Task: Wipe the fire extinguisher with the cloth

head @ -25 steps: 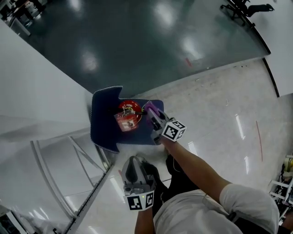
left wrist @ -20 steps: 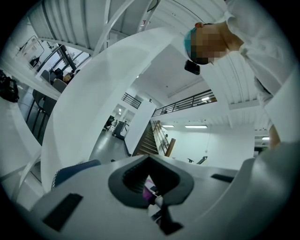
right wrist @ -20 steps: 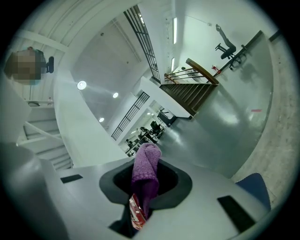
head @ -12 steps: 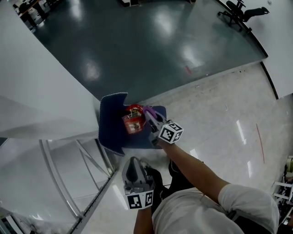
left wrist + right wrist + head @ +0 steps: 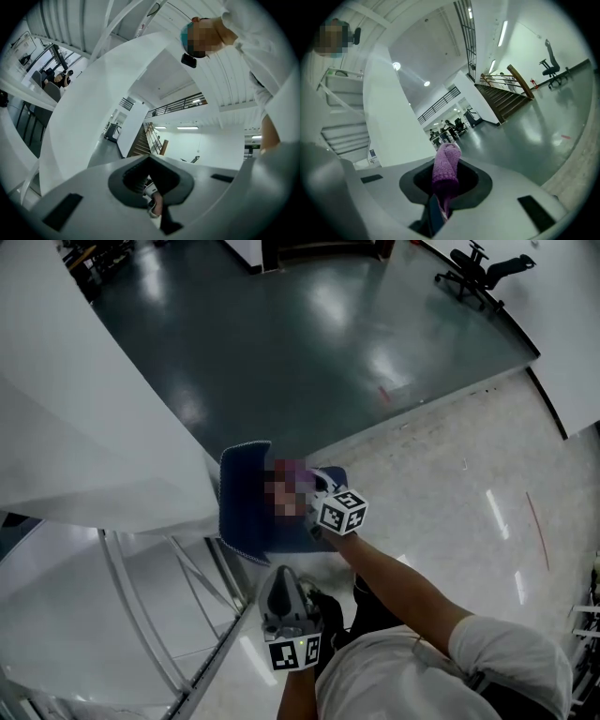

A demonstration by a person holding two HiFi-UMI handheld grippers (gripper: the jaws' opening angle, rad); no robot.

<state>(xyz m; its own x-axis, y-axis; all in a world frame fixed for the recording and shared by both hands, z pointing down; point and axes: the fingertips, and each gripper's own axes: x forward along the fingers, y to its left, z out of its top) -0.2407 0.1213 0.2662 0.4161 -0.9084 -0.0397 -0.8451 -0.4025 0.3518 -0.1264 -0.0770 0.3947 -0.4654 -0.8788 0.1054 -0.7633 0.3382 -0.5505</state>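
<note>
In the head view my right gripper (image 5: 309,479) reaches over a navy mat (image 5: 246,521) on the floor, shut on a purple cloth (image 5: 298,468). A blurred patch covers the spot on the mat beside the cloth, so the fire extinguisher does not show. The right gripper view has the purple cloth (image 5: 444,171) sticking up from between the jaws of the right gripper (image 5: 443,199). My left gripper (image 5: 281,589) hangs lower, near my body, its jaws together and holding nothing. The left gripper view points upward at the ceiling.
A white slanted wall (image 5: 84,418) stands left of the mat, with a metal rail frame (image 5: 187,577) below it. Dark glossy floor (image 5: 309,343) lies beyond, pale tiled floor (image 5: 450,484) to the right. An office chair (image 5: 478,261) stands far back right.
The mat has drifted right in the head view as the head moved. The red extinguisher, visible earlier beside the cloth, is now under a blur. The right gripper still holds the cloth there.
</note>
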